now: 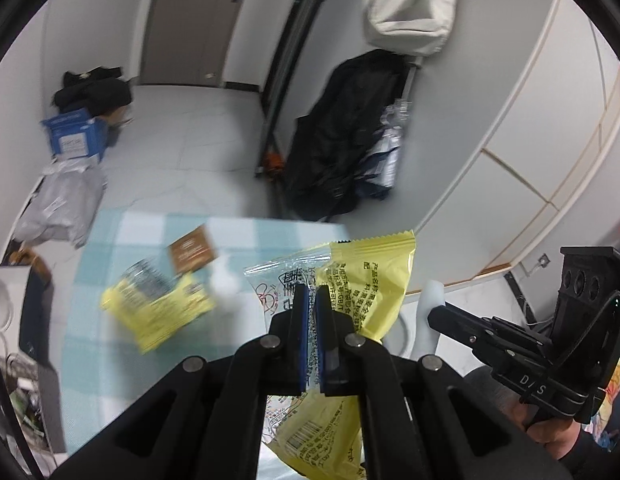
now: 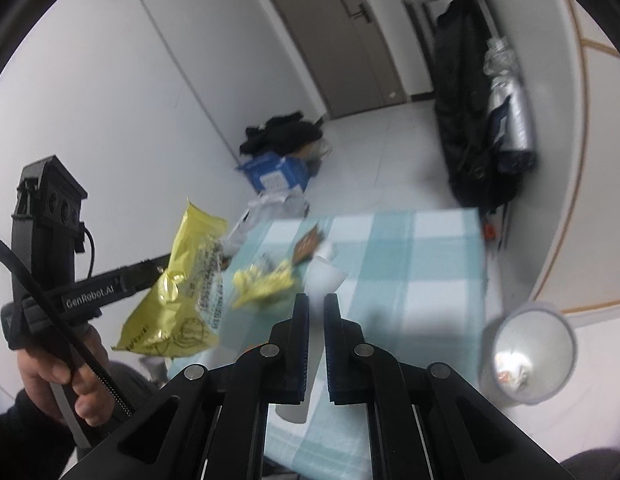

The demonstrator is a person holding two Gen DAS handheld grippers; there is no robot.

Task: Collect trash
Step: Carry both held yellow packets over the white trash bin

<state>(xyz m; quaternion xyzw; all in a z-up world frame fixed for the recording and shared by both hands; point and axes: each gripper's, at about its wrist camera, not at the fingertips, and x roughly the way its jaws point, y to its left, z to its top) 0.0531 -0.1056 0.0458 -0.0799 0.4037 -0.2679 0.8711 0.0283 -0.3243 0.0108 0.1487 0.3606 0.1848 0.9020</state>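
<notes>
My left gripper [image 1: 311, 294] is shut on a yellow snack wrapper [image 1: 370, 280] with a clear end, held up above the checked table [image 1: 110, 360]. The same wrapper [image 2: 182, 292] hangs at the left of the right wrist view. My right gripper [image 2: 316, 300] is shut on a white paper cup [image 2: 324, 276], which runs down between the fingers above the table [image 2: 430, 280]. On the table lie another yellow wrapper [image 1: 158, 308], a brown packet [image 1: 192, 254] and a white crumpled piece [image 1: 224, 284]. A grey trash bin [image 2: 530, 356] stands on the floor right of the table.
A blue box [image 1: 76, 138] and dark clothes [image 1: 92, 90] lie by the far wall. Grey bags [image 1: 58, 208] sit left of the table. A black garment on a rack [image 1: 346, 132] stands at the right. A door [image 2: 334, 32] is at the back.
</notes>
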